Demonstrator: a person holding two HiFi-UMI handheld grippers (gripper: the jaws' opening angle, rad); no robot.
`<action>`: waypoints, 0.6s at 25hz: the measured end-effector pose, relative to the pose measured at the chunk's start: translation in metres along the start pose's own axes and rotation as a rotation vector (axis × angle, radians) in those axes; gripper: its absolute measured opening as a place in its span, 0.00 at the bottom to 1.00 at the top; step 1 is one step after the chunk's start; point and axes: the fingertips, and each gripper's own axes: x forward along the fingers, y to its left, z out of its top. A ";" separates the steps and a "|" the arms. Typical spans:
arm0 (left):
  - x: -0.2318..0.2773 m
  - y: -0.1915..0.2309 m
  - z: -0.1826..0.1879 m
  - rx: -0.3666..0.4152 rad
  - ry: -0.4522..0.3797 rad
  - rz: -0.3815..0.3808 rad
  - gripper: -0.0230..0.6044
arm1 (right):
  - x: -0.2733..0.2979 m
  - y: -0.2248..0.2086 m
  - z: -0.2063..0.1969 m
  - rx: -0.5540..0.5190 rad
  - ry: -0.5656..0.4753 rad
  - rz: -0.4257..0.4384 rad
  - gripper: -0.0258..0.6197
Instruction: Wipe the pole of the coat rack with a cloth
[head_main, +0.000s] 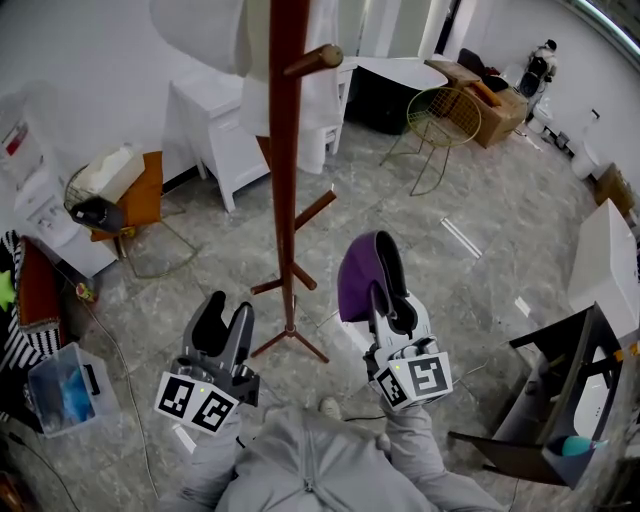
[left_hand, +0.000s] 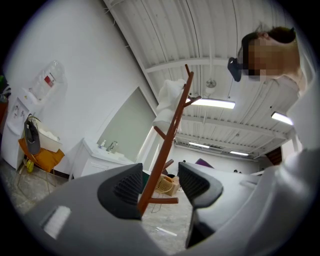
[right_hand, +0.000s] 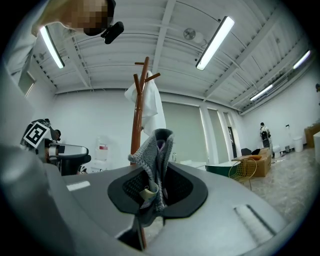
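Right claw (head_main: 388, 275), head view: clamped on a purple cloth (head_main: 357, 278), at 4 o'clock from the coat rack pole (head_main: 286, 190) and not touching it. Left gripper view: left claw (left_hand: 159, 186) has its jaws apart, empty. Right gripper view: the pinch looks thin, so rubbing may tug the cloth free or rock the unsteadied rack.

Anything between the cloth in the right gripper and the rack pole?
Nothing visible. The right gripper is shut on the cloth, and only bare floor shows between it and the pole.
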 end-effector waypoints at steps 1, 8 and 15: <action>0.000 0.000 0.000 0.000 0.000 0.000 0.42 | 0.000 0.000 0.000 0.000 0.001 0.001 0.12; 0.000 0.002 0.000 -0.001 0.004 0.000 0.42 | 0.002 0.003 -0.002 -0.005 0.010 0.009 0.12; 0.000 0.001 0.001 0.001 0.003 -0.008 0.42 | 0.002 0.006 -0.002 -0.009 0.012 0.013 0.12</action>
